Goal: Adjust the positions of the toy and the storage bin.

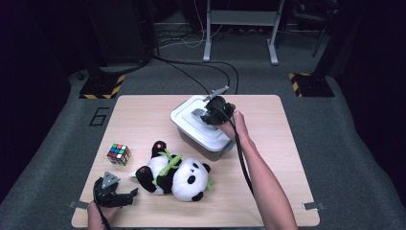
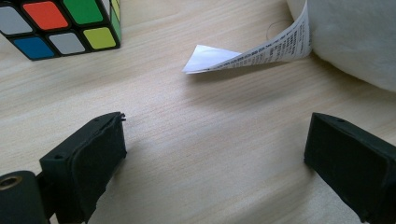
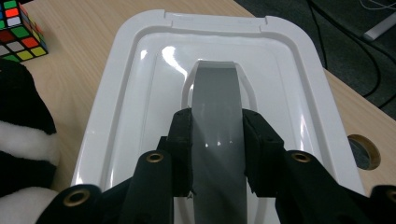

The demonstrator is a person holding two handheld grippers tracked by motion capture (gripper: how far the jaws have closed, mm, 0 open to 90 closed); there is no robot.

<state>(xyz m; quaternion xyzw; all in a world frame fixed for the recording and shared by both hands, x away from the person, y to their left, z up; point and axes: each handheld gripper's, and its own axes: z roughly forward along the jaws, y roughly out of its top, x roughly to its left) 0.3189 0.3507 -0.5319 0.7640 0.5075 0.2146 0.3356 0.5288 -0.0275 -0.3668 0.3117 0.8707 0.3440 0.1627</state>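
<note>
Where the right tool [image 3: 217, 154] clamps: grey lid handle [image 3: 215, 107] between its pads.

Lidded box [image 1: 203, 125] behind the panda toy [image 1: 174, 173], cube [image 1: 118, 154] left of the toy — probably just apart, all on the table [image 1: 277, 163]

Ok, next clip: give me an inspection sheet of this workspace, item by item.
Surface: light wooden table, with a round hole near the box.
Job's things: grey storage box with its white lid on; grey lid handle.
Clutter: plush panda lying mid-table, its paper tag sticking out; colour cube to its left.
Grippers: right claw shut on the lid handle; left claw open, with bare table between its jaws.
Cables: black cable along the right forearm; more on the floor.
Surroundings: grey carpet, hazard-striped stand bases, metal frame legs.
</note>
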